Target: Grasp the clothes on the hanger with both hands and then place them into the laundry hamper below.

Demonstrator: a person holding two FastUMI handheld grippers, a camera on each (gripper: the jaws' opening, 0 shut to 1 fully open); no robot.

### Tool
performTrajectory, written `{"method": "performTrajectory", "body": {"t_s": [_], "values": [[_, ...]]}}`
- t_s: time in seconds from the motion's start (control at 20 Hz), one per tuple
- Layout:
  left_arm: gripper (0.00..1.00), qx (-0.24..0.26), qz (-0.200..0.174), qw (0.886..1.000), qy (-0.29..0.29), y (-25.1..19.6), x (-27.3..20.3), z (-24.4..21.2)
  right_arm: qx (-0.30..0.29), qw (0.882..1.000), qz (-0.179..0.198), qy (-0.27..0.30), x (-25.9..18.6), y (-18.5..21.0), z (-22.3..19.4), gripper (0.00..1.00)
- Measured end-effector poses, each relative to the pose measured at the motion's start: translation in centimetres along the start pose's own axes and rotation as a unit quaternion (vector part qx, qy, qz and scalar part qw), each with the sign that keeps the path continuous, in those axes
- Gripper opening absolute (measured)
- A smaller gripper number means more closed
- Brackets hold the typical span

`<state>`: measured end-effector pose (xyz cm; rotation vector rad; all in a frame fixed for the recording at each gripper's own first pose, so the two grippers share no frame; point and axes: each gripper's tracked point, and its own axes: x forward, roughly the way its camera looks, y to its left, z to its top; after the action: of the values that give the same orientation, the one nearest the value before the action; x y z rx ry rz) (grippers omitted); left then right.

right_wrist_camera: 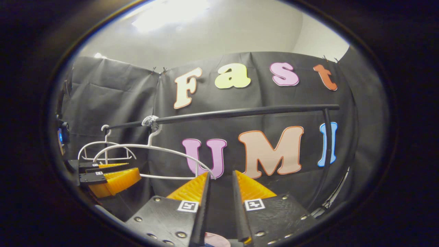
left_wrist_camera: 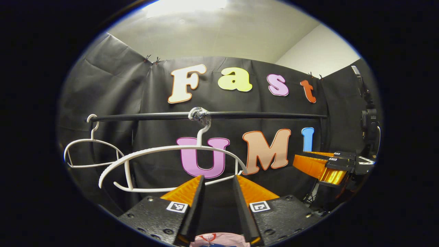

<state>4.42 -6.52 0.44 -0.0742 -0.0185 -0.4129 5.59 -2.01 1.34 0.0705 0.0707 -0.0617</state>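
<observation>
- On the black rail (left_wrist_camera: 257,115) hang two bare white hangers; the nearer hanger (left_wrist_camera: 164,151) stretches its long axis along the rail, and the far hanger (left_wrist_camera: 90,152) hangs near the rail's end.
- Below, between the fingers of the left gripper (left_wrist_camera: 218,185), shows a small piece of pink cloth (left_wrist_camera: 219,239); its direction cannot be told.
- Both jaws stand narrowly apart and grip nothing; the right gripper (right_wrist_camera: 221,180) also shows pink cloth low between its fingers.

pink cloth (left_wrist_camera: 219,239) cut off below (mostly hidden).
</observation>
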Motion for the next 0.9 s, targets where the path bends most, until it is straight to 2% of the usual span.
{"method": "performTrajectory", "body": {"t_s": [0.05,0.1,0.15,0.2,0.25,0.35,0.5,0.6,0.7,0.75,0.9], "values": [[0.53,-0.001,-0.001,1.0,-0.002,-0.1,0.0,0.2,0.001,1.0,-0.002,-0.003,0.0,-0.2,0.2,0.36],[0.58,-0.002,-0.003,1.0,-0.004,-0.2,0.0,0.3,0.002,1.0,-0.002,-0.006,-0.1,-0.2,0.4,0.46],[0.58,-0.004,-0.004,1.0,-0.006,-0.4,0.0,0.5,0.002,1.0,-0.001,-0.008,-0.1,-0.1,0.6,0.41],[0.61,-0.005,-0.005,1.0,-0.007,-0.5,-0.1,0.6,0.002,1.0,0.0,-0.009,-0.4,-0.2,0.7,0.49],[0.64,-0.006,-0.006,1.0,-0.008,-0.7,-0.1,0.6,0.004,1.0,0.001,-0.01,-0.3,-0.1,0.8,0.51],[0.71,-0.005,-0.007,1.0,-0.008,-0.8,-0.1,0.7,0.005,1.0,0.002,-0.011,-0.5,-0.1,1.1,0.65],[0.94,-0.002,-0.003,1.0,-0.012,-0.6,-0.3,0.9,0.006,1.0,0.0,-0.016,-0.6,-0.2,1.4,0.86],[0.98,-0.004,0.0,1.0,-0.017,-0.6,-0.3,1.3,0.006,1.0,-0.002,-0.02,-0.7,-0.4,1.5,1.0],[0.97,-0.004,0.003,1.0,-0.021,-0.5,-0.4,1.5,0.009,1.0,-0.003,-0.021,-1.3,-1.8,2.5,0.92],[0.97,-0.003,0.005,1.0,-0.022,-0.4,-0.4,1.5,0.01,1.0,-0.002,-0.021,-1.4,-2.0,2.5,0.97],[0.97,-0.002,0.007,1.0,-0.023,-0.2,-0.4,1.6,0.011,1.0,-0.002,-0.023,-1.8,-2.3,2.1,0.97]]}}
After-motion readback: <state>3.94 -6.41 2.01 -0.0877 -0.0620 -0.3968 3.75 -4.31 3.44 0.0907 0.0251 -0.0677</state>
